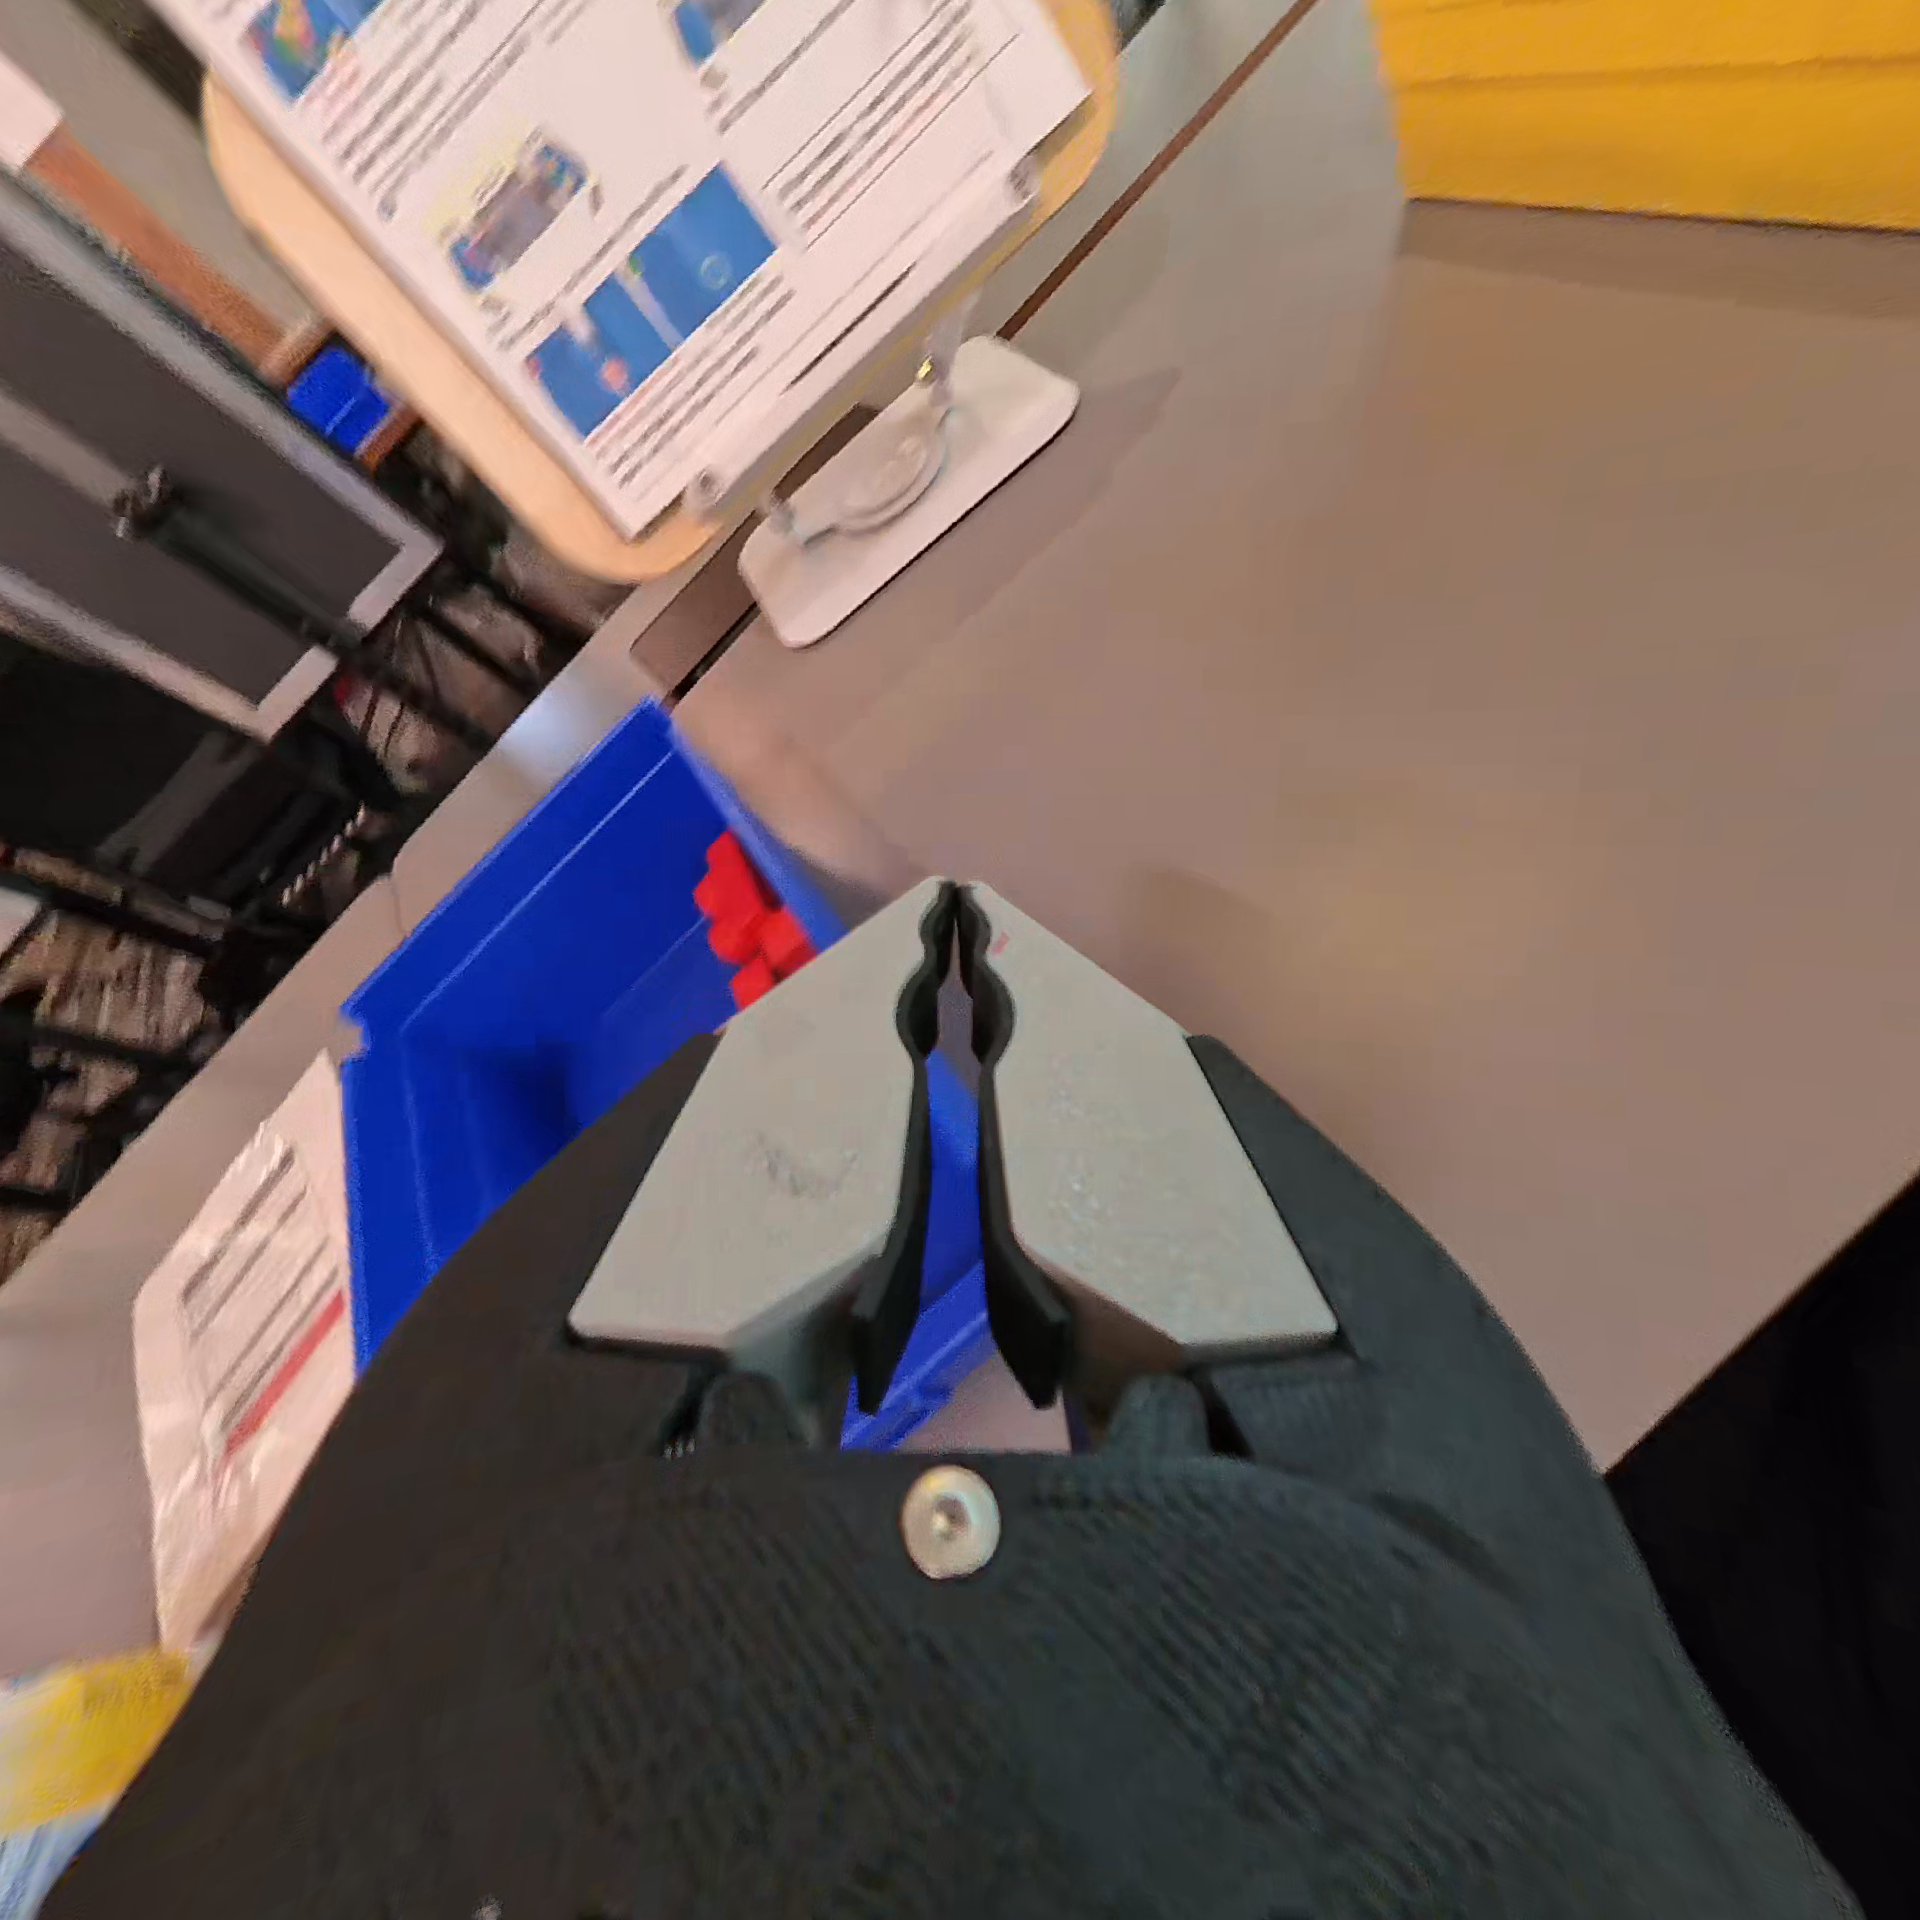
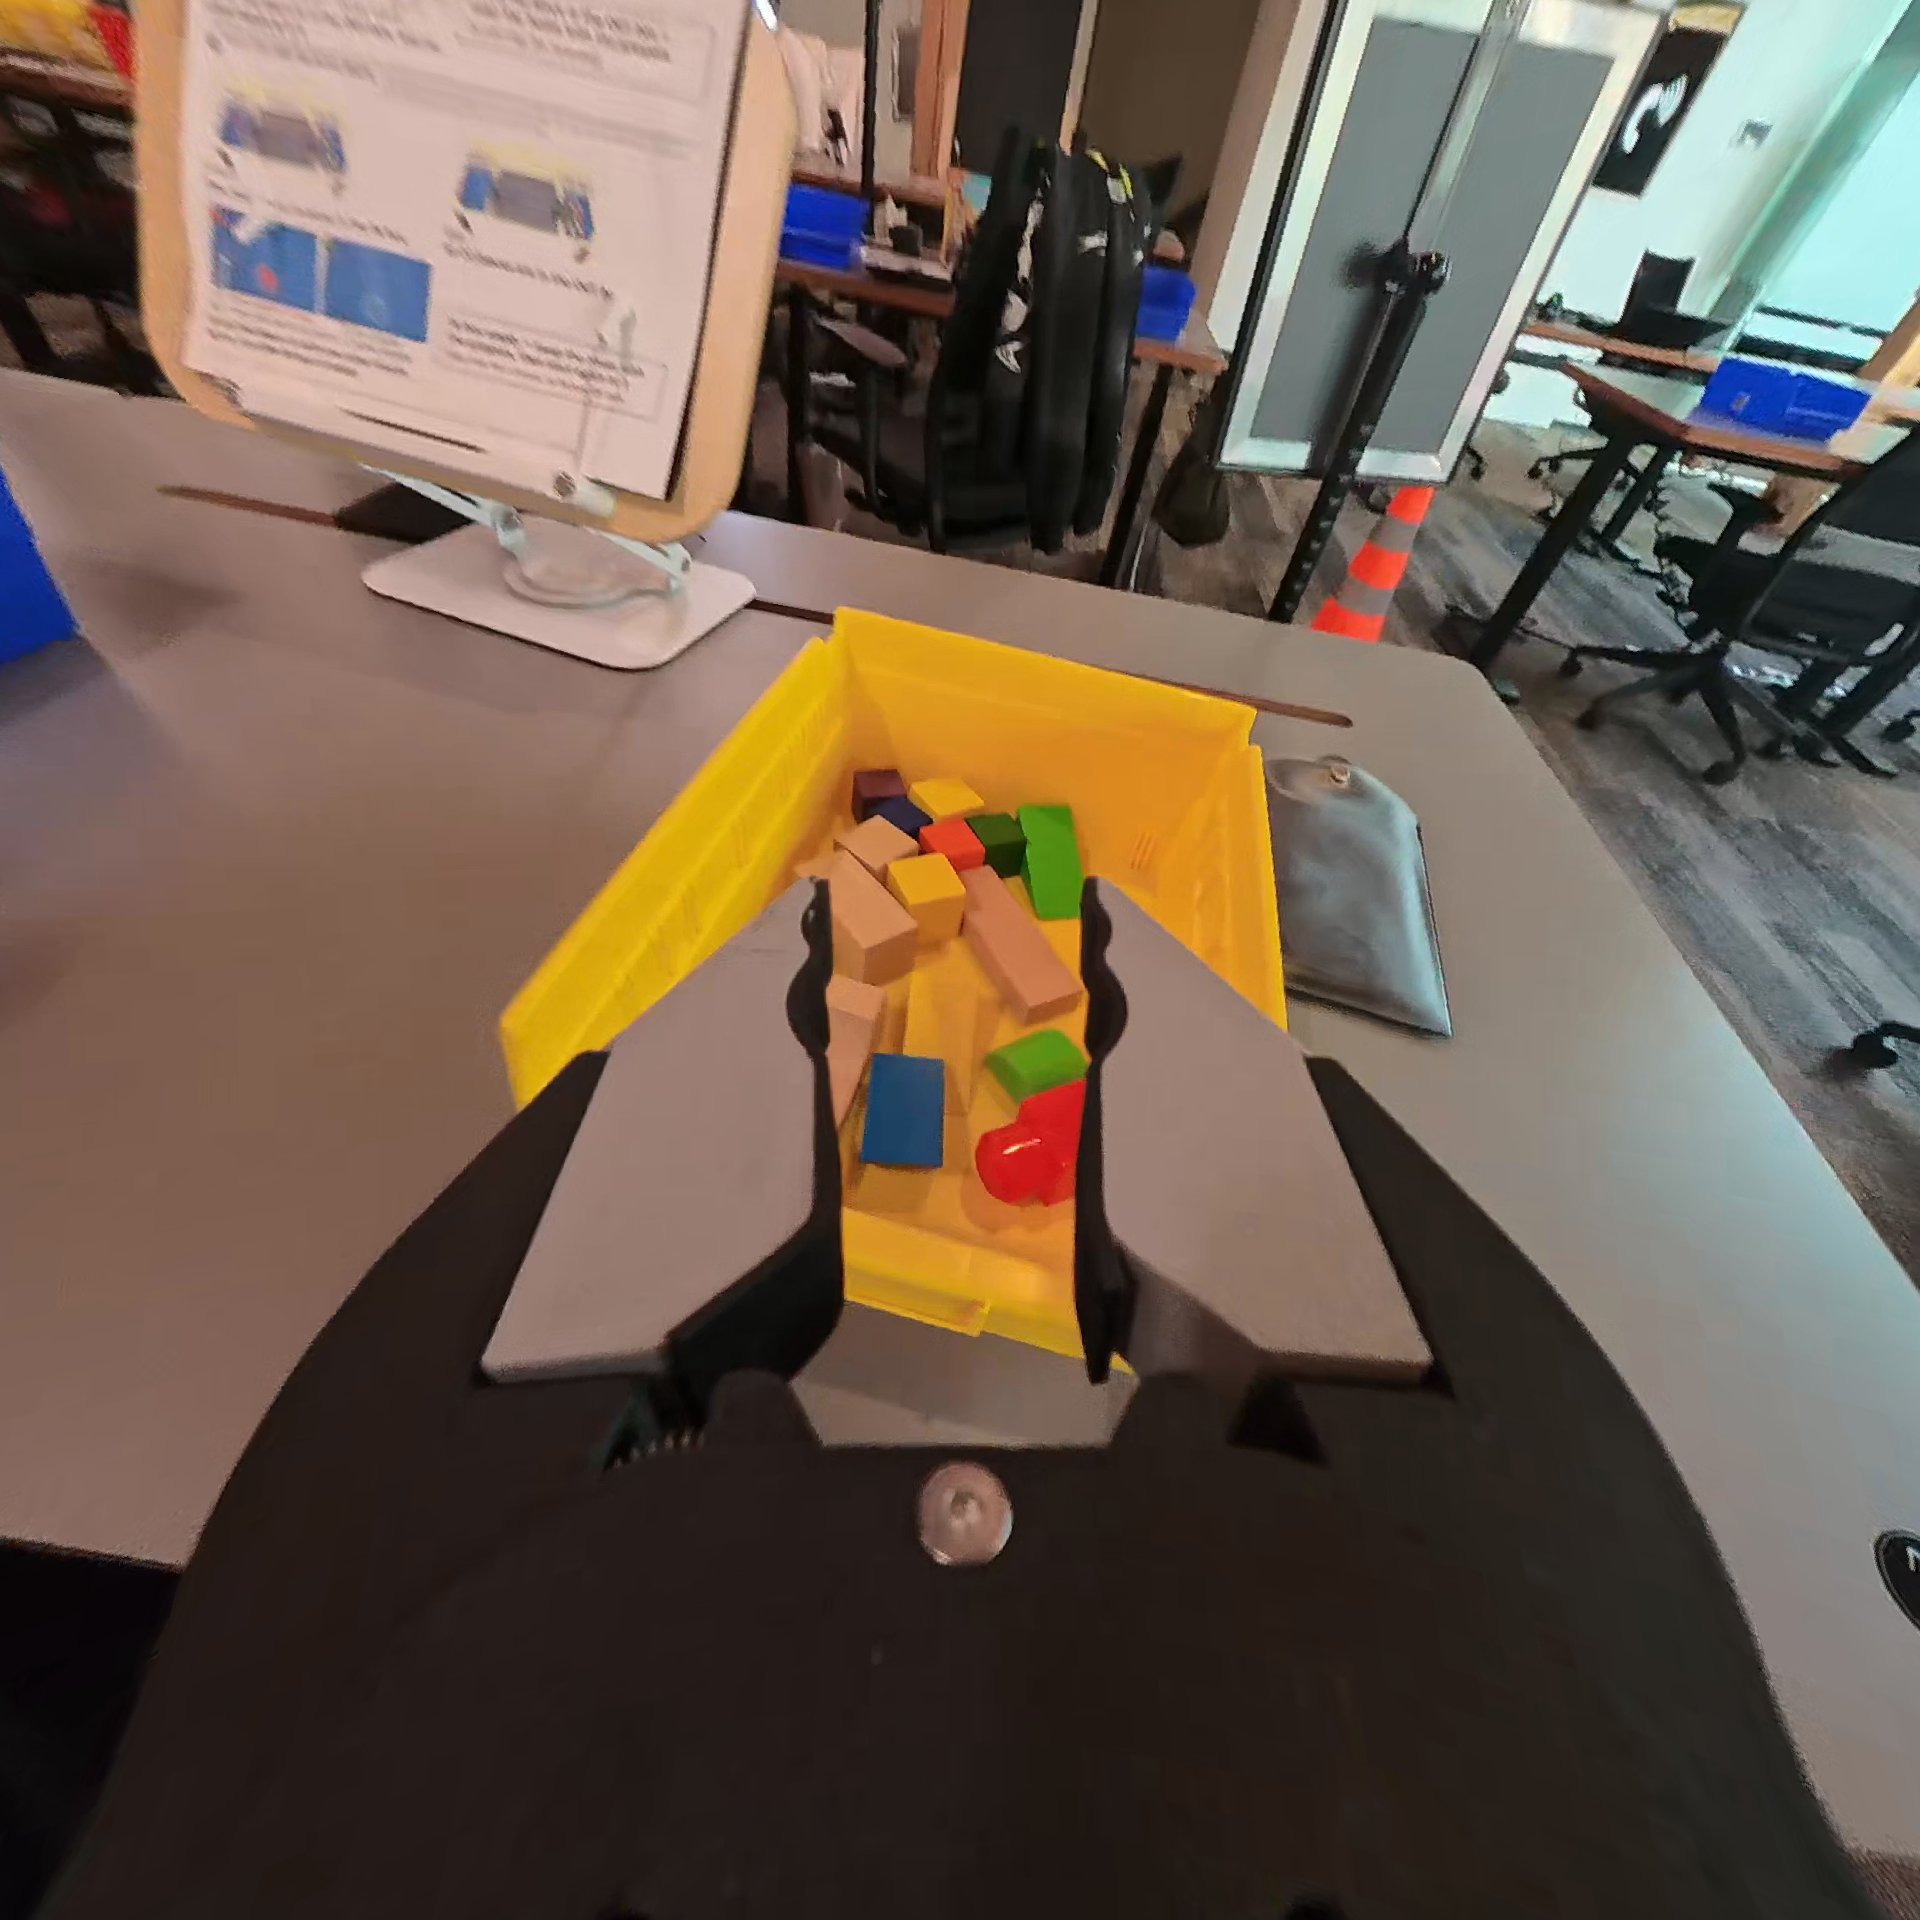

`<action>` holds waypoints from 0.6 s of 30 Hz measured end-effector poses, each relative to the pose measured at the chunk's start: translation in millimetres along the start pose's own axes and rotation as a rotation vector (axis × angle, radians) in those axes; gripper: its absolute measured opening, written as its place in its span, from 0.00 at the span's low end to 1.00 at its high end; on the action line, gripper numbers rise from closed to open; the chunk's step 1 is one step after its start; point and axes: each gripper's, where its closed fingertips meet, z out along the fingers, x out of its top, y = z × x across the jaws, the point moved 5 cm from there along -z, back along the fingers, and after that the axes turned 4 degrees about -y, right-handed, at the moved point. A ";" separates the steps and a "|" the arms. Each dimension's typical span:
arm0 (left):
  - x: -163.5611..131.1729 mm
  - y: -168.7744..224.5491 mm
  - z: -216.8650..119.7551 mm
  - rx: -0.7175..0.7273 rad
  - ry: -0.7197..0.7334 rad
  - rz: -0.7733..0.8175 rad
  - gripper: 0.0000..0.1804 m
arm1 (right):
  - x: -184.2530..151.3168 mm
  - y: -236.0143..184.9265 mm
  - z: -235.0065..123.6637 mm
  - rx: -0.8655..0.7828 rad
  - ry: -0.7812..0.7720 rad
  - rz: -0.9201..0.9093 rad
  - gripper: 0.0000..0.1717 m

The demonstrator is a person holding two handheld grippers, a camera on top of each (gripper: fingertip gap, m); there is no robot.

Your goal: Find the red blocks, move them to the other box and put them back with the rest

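1. The right claw (image 2: 951,904) is spread wide with nothing in it, poised above the near end of the yellow box (image 2: 665,925), which sits toward the counter's (image 2: 312,883) far right corner
2. Just under its right finger (image 2: 1101,1039) lie the red blocks (image 2: 1029,1143) that remain here, among green, blue, yellow and plain wooden pieces; an orange-red cube (image 2: 954,842) sits deeper in the pile
3. The left claw (image 1: 958,899) is pressed together, its tips meeting with nothing visible between them, over bare counter just beside the blue box (image 1: 499,997)
4. Several red blocks (image 1: 743,914) already lie against that blue box's wall, near the counter's left edge
5. I judge the sorting step is well on: the next move calls for lowering the right claw, shifted toward its right finger, to straddle one red piece without nudging the green block (image 2: 1034,1060) touching it
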 end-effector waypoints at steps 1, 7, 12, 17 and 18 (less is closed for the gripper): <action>-7.7 -10.1 -0.7 0.025 -0.026 -0.031 0.00 | 3.1 -2.8 -3.8 0.011 0.015 -0.003 0.26; -53.1 -55.0 -2.7 0.029 -0.110 -0.221 0.00 | 9.2 -11.0 -6.8 0.002 0.052 -0.057 0.24; -89.8 -74.0 25.7 -0.067 -0.221 -0.290 0.03 | -6.8 -2.5 -2.1 0.000 -0.039 -0.050 0.26; -122.0 -71.7 73.2 -0.306 -0.492 -0.452 0.14 | -5.9 8.7 -11.0 0.016 -0.037 0.019 0.26; -129.3 -74.2 81.2 -0.289 -0.529 -0.460 0.16 | -3.7 8.2 -13.4 0.021 -0.025 0.022 0.27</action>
